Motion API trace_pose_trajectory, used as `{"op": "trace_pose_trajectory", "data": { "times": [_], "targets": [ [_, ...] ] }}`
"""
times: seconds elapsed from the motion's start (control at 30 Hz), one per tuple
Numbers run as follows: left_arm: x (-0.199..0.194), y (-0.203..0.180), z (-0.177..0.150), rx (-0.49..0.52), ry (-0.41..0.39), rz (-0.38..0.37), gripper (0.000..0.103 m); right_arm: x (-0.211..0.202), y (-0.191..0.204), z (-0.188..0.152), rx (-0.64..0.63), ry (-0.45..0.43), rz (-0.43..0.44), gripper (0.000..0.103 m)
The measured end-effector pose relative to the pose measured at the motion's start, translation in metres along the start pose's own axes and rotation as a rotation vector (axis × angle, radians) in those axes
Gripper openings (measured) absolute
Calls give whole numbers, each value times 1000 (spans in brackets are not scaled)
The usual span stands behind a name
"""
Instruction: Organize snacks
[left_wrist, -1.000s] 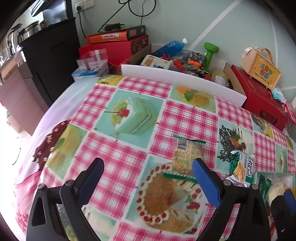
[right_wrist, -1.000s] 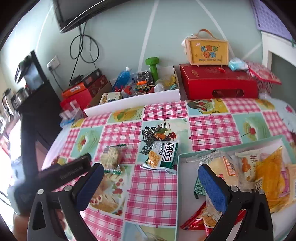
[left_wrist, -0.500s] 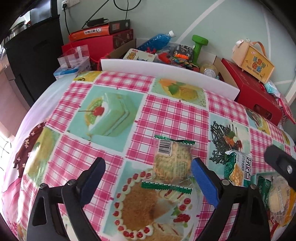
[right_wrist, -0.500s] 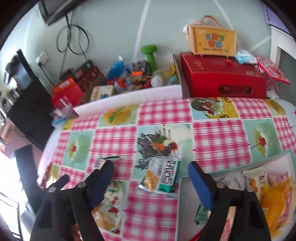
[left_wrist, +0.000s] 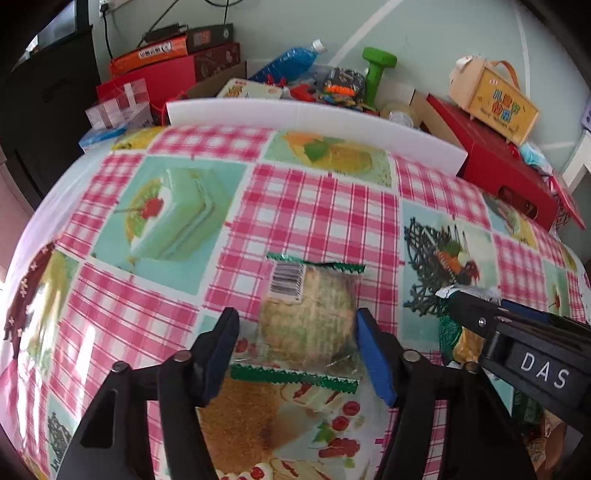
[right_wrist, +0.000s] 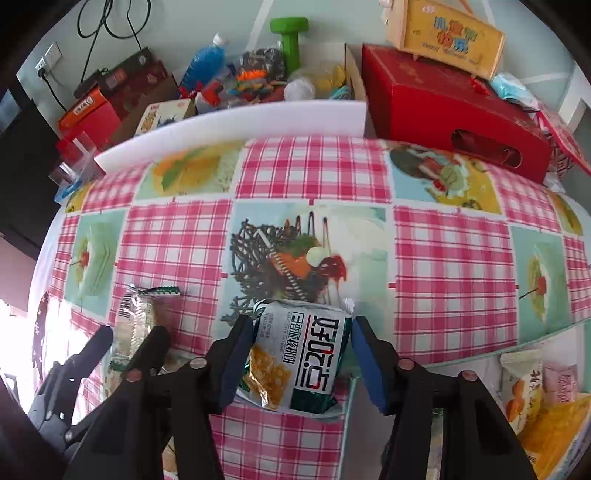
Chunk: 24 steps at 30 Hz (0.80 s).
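Observation:
A clear-wrapped round cracker pack (left_wrist: 308, 317) with green sawtooth ends lies on the checked tablecloth. My left gripper (left_wrist: 295, 339) is open with its fingers on either side of the pack, the right pad at its edge. A green and white snack packet (right_wrist: 301, 362) lies between the fingers of my right gripper (right_wrist: 299, 350), which is open and close around it. The cracker pack also shows in the right wrist view (right_wrist: 135, 321), with the left gripper's fingers (right_wrist: 155, 339) around it. The right gripper's body (left_wrist: 517, 332) crosses the left wrist view.
A pale tray (right_wrist: 443, 363) holding several snack packets (right_wrist: 535, 398) sits at the lower right. A white foam board (left_wrist: 314, 120) lines the table's far edge. Behind it stand red boxes (right_wrist: 443, 99), a blue bottle (left_wrist: 288, 62), a green dumbbell (left_wrist: 376, 70) and a yellow toy case (right_wrist: 443, 33).
Both grippers have moved down and forward onto their packets. The left now straddles the cracker pack, the right straddles the green packet, and both have narrowed their opening.

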<state>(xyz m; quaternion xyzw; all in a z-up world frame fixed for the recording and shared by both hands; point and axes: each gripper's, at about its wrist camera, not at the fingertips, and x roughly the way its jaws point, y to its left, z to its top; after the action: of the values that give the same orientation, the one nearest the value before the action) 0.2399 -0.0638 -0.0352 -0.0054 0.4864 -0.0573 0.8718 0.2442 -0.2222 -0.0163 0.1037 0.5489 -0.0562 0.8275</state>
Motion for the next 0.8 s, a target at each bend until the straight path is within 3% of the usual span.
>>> {"op": "trace_pose_trajectory", "data": {
  "times": [0.1, 0.37, 0.8],
  "targets": [
    [1, -2, -1, 15, -12, 27, 53, 8, 2, 1, -3, 19, -1, 56],
    [-2, 8, -1, -12, 2, 35, 52, 9, 10, -4, -28, -4, -24, 54],
    [-36, 37, -18, -114, 13, 60, 51, -18, 38, -34, -51, -41, 58, 53]
  ]
}}
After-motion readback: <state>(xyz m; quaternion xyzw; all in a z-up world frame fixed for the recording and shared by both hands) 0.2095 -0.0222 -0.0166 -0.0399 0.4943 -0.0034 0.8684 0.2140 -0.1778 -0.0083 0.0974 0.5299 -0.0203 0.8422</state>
